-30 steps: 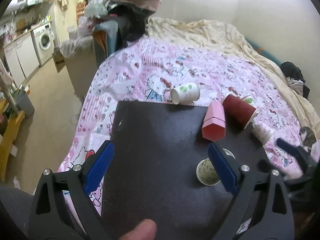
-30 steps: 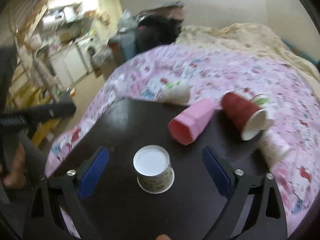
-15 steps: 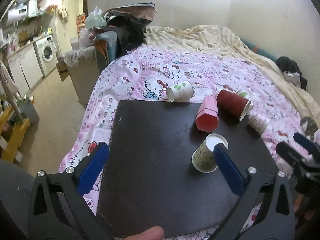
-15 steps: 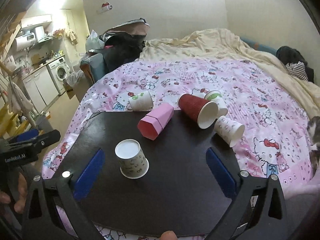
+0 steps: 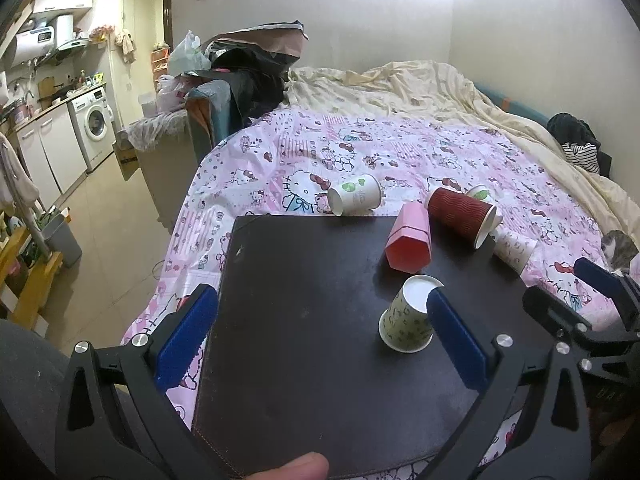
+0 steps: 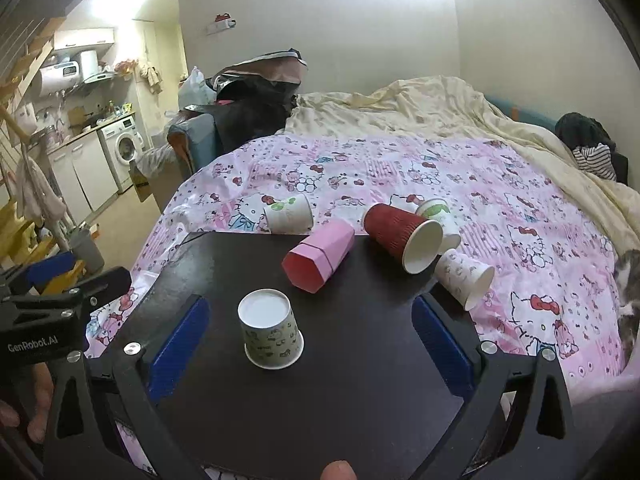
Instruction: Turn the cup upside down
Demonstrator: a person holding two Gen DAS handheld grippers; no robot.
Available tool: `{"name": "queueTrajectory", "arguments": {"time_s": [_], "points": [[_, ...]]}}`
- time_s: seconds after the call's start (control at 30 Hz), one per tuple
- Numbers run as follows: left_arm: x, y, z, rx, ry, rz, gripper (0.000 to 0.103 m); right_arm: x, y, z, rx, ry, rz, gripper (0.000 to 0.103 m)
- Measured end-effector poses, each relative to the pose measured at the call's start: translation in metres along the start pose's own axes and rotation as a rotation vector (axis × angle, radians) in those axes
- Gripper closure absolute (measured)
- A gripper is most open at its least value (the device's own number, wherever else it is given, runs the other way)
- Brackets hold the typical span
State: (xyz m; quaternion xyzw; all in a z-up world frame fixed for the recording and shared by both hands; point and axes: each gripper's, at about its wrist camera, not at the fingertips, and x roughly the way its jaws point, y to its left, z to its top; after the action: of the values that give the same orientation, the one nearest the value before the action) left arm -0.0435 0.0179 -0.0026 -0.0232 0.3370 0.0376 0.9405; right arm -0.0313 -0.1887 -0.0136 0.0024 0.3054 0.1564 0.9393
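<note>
A patterned paper cup stands upside down, base up, on the dark board; it also shows in the left wrist view, partly behind my left gripper's right finger. My left gripper is open and empty, held back from the board. My right gripper is open and empty, with the cup ahead between its fingers and apart from both.
A pink hexagonal box, a red ribbed cup and several white paper cups lie on their sides at the board's far edge and on the pink bedspread. A cat is at the right.
Both grippers have pulled back and up from the cup, so more of the bed and room shows. The cup stays upside down on the board.
</note>
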Motion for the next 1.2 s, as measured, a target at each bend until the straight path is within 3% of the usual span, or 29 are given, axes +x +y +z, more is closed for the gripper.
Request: {"name": "queueTrajectory", "arguments": {"time_s": [1.2], "points": [[-0.0008,-0.0027,0.0012,-0.008,-0.004,-0.007,0.000,0.0012,-0.0037,0.0050,0.007,-0.017,-0.024,0.000]]}}
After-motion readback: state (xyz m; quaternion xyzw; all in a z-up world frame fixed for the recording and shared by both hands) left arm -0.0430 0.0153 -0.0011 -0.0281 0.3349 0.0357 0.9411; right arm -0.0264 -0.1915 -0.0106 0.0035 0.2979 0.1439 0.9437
